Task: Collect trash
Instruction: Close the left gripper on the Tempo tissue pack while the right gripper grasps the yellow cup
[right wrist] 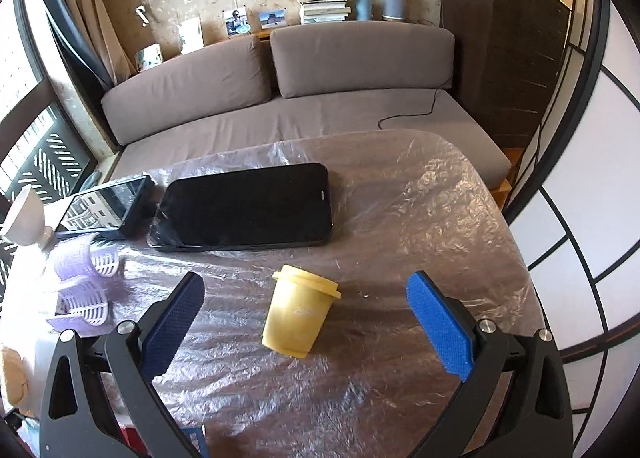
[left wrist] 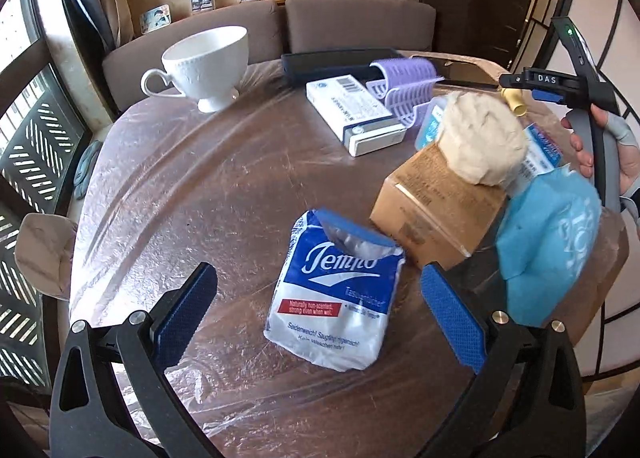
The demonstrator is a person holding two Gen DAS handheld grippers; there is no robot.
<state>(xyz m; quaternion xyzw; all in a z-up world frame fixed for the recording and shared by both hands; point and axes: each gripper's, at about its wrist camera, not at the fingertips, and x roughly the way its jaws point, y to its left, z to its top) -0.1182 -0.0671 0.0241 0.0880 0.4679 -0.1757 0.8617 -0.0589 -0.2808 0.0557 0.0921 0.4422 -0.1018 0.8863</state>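
In the left wrist view a crumpled blue-and-white Tempo tissue packet (left wrist: 336, 294) lies on the plastic-covered table (left wrist: 192, 194), just ahead of my open, empty left gripper (left wrist: 316, 306). A blue face mask (left wrist: 548, 242) and a beige crumpled lump (left wrist: 482, 140) sit on a cardboard box (left wrist: 436, 202) to the right. In the right wrist view a small yellow cup (right wrist: 298, 310) lies tilted on the table (right wrist: 420, 218), between the fingers of my open, empty right gripper (right wrist: 306, 308). The right gripper's body shows in the left wrist view at far right.
A white teacup (left wrist: 204, 66), a white carton (left wrist: 356, 114) and purple hair rollers (left wrist: 408, 86) stand farther back. A black tablet (right wrist: 244, 208) and a smaller phone (right wrist: 104, 206) lie beyond the yellow cup. A brown sofa (right wrist: 280, 114) runs behind the table.
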